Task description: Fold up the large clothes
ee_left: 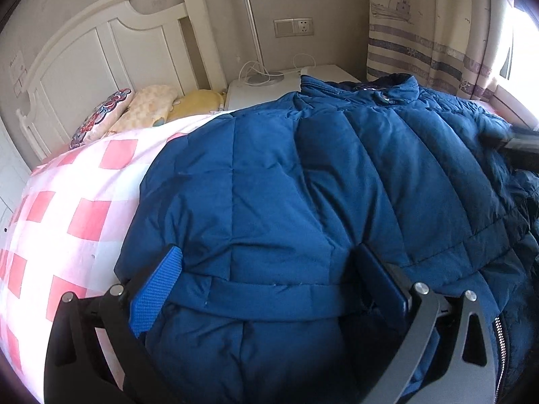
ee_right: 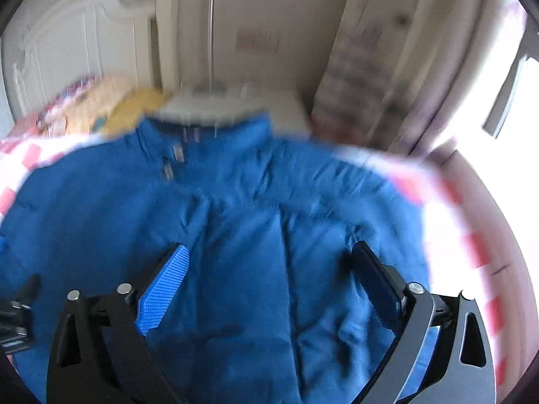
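A large blue puffer jacket [ee_left: 303,181] lies spread on the bed, collar toward the far nightstand. My left gripper [ee_left: 269,252] is open, its fingers wide apart over the jacket's lower part near the hem band, holding nothing. In the right wrist view the same jacket [ee_right: 235,219] fills the frame, blurred by motion, collar at the top. My right gripper [ee_right: 269,249] is open above the jacket's right half, holding nothing. The right gripper's dark body shows at the right edge of the left wrist view [ee_left: 522,141].
The bed has a pink and white checked sheet [ee_left: 67,202]. Pillows [ee_left: 134,111] lie against the white headboard [ee_left: 84,50]. A white nightstand [ee_left: 269,84] with a lamp and cable stands behind the jacket. A curtain [ee_left: 421,27] and bright window are at the right.
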{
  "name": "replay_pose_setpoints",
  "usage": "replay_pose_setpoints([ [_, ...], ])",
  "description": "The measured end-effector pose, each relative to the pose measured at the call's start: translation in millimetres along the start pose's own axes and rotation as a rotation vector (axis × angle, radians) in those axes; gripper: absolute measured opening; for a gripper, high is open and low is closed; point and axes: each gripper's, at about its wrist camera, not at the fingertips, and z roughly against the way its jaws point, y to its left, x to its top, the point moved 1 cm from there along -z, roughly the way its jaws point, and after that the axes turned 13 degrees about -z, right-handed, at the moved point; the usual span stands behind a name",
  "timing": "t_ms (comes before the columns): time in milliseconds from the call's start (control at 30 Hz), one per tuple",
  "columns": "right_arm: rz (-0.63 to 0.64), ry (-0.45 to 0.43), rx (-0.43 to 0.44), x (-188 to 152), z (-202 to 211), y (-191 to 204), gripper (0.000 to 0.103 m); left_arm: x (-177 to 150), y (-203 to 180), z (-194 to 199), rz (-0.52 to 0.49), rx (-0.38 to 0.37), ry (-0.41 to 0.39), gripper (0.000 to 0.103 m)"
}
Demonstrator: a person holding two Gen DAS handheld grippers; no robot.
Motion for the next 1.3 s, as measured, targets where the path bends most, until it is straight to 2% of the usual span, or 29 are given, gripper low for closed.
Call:
replay_pose_setpoints([
  [67, -0.023, -0.017, 0.036, -3.3, -5.0, -5.0, 0.099, 0.2, 0.6, 0.2, 0.005, -0.005, -0.002, 0.101],
  [200, -0.021, -0.006, 0.013, -5.8, -0.2, -2.7, 0.099, 0.2, 0.7, 0.5, 0.006, -0.007, -0.001, 0.101],
  [267, -0.055, -0.001, 0.0, -7.9, 14.1, -4.3, 0.099, 0.1, 0.5, 0.8, 0.007, -0.008, -0.002, 0.101],
  [367, -0.068, -0.046, 0.065, -19.6, 44.8, -1.0, 0.099, 0.4, 0.5, 0.3, 0.006, -0.008, -0.001, 0.101],
  [433, -0.02, -0.016, 0.081, -34.6, 46.2, 6.9, 0.099, 0.1, 0.6, 0.2, 0.006, -0.008, 0.0, 0.101],
  [467, 0.022, 0.013, 0.061, -43.2, 39.1, 11.1, 0.099, 0.2, 0.8, 0.0, 0.007, -0.008, 0.001, 0.101],
  [500, 0.074, -0.002, 0.035, -51.6, 32.9, 15.7, 0.099, 0.0, 0.9, -0.1, 0.007, -0.01, 0.002, 0.101],
  [533, 0.086, -0.029, 0.039, -55.5, 31.9, 16.0, 0.099, 0.2, 0.9, -0.4, 0.008, -0.01, 0.004, 0.101],
  [733, 0.079, 0.002, 0.028, -51.7, 31.5, 19.5, 0.099, 1.5, -0.6, -1.7, 0.001, 0.0, 0.011, 0.101],
  [800, 0.045, -0.006, 0.023, -51.8, 46.5, 18.4, 0.099, 1.9, -2.5, -1.6, -0.006, 0.008, 0.014, 0.101],
  [833, 0.034, -0.034, 0.05, -54.8, 58.8, 19.6, 0.099, 1.8, -2.0, -1.6, -0.003, 0.004, 0.013, 0.101],
  [900, 0.068, -0.05, 0.064, -63.8, 68.9, 23.6, 0.099, 2.6, -3.2, -1.8, -0.005, 0.008, 0.013, 0.101],
  [1000, 0.17, 0.022, 0.001, -83.7, 53.5, 30.8, 0.099, 3.7, -10.1, -0.3, -0.035, 0.048, 0.016, 0.101],
  [1067, 0.177, 0.005, 0.004, -87.4, 56.9, 28.7, 0.099, 3.5, -8.8, 1.3, -0.038, 0.043, 0.023, 0.101],
  [1167, 0.099, 0.083, 0.048, -84.6, 71.0, 17.8, 0.099, -3.1, 0.0, 20.6, 0.005, -0.014, 0.081, 0.101],
  [1233, 0.097, 0.086, 0.105, -90.2, 89.8, 11.7, 0.099, -15.3, 4.1, 52.7, 0.041, -0.087, 0.018, 0.101],
  [1300, 0.119, 0.068, 0.114, -100.1, 108.4, 6.5, 0.099, -32.5, 3.3, 87.8, 0.013, -0.091, -0.046, 0.101],
])
